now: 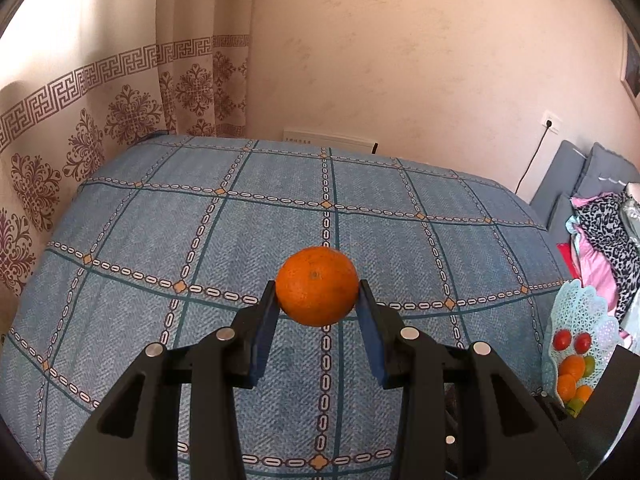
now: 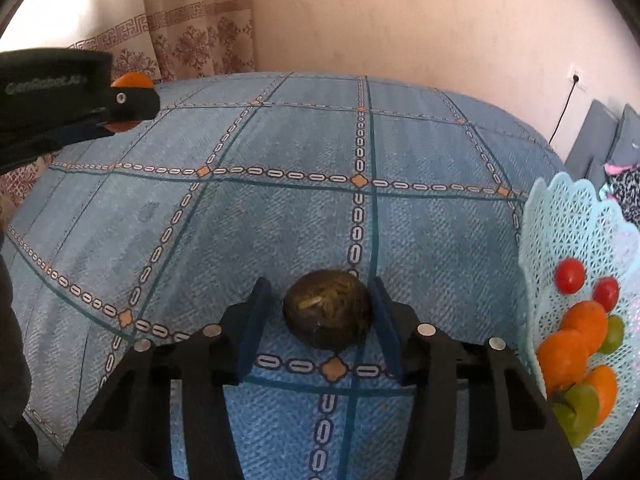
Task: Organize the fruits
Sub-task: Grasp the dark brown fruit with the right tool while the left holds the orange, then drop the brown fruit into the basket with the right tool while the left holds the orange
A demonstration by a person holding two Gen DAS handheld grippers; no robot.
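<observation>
An orange (image 1: 317,291) hangs above the blue checked bed cover (image 1: 200,240), with my left gripper (image 1: 318,287) shut on it, both blue pads pressed to its sides. The right wrist view shows that gripper (image 2: 132,100) at the upper left, the orange (image 2: 134,79) peeking out of it. A dark brownish-green round fruit (image 2: 327,312) lies on the cover between the fingers of my right gripper (image 2: 319,285). The right pad (image 2: 384,320) is at its side. A gap remains at the left pad (image 2: 256,320).
A pale blue lattice basket (image 2: 560,216) stands at the right edge of the bed, holding two red tomatoes (image 2: 570,275), several oranges (image 2: 584,320) and green fruits (image 2: 576,412). Patterned curtain (image 1: 80,140) on the left, grey cushions (image 1: 568,176) and clothes (image 1: 600,232) at the far right.
</observation>
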